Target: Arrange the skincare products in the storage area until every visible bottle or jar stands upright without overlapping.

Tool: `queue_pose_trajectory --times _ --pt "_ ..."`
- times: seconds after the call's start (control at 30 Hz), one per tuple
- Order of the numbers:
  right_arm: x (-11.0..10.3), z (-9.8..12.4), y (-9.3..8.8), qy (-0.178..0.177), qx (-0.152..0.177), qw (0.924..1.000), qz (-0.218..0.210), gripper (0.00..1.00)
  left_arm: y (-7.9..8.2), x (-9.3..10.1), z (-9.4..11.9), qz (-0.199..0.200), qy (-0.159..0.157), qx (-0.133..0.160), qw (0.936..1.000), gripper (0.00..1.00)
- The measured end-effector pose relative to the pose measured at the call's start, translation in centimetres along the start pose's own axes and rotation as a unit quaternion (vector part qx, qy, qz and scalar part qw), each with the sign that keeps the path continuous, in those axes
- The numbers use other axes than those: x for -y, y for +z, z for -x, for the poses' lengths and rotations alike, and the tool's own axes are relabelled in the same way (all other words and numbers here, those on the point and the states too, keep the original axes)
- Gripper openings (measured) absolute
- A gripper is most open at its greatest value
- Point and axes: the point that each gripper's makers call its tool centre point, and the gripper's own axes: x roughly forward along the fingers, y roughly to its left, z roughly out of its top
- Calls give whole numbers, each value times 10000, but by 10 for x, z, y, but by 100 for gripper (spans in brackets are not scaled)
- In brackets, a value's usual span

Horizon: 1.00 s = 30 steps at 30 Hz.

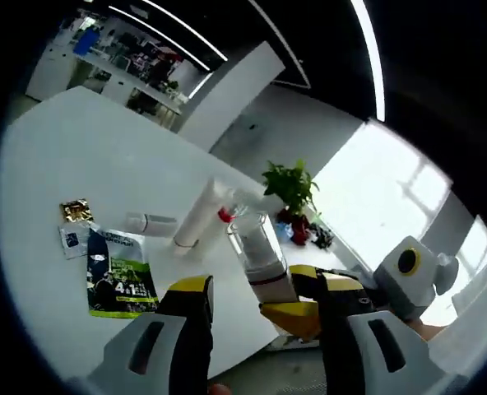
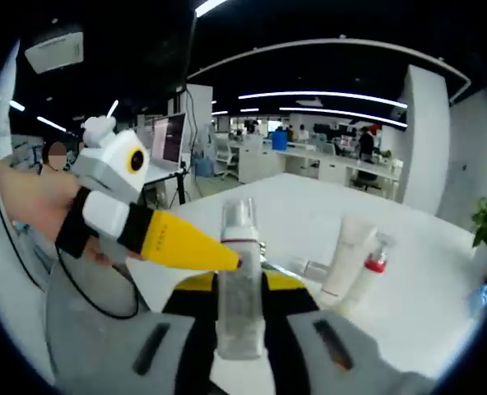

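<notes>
Right gripper clamps the clear bottle upright at 6 o'clock. Left gripper is wide (touching nothing), tube at its 12 o'clock on the table.

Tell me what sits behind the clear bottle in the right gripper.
Behind the clear bottle stand a white tube and a red-collared pump bottle on the white table. The bottle hides the table directly behind it.

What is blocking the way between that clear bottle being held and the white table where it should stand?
Nothing visible does. The clear plastic pump bottle is shut in the right gripper, and the left gripper flanks it. Bare white table lies beyond; the white tube stands aside.
</notes>
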Motion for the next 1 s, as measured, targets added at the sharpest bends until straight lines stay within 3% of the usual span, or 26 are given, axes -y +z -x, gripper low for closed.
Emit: queue_pose_trajectory --times 0.2,0.33,0.53,0.67,0.77,0.87,1.0 --pt "-4 -1 8 90 99 9998 148 19 1 9 -3 212 -248 94 9994 32" --pt "-5 -2 10 124 124 9996 224 19 5 8 -3 255 -248 210 9991 22" --pt "-5 -2 14 277 188 9993 171 20 10 8 -3 265 -285 320 9987 19" --pt "-10 1 22 731 399 9964 -166 21 14 15 0 3 -549 138 9984 18" --pt "-13 7 25 1172 440 9911 -445 23 17 23 4 -544 -852 -119 9948 18" --pt "-18 16 35 1662 643 9818 -656 23 24 37 11 -1043 -1304 -321 9854 18" --pt "-24 29 47 2237 800 9671 -913 23 38 57 21 -1332 -1877 -359 9725 18"
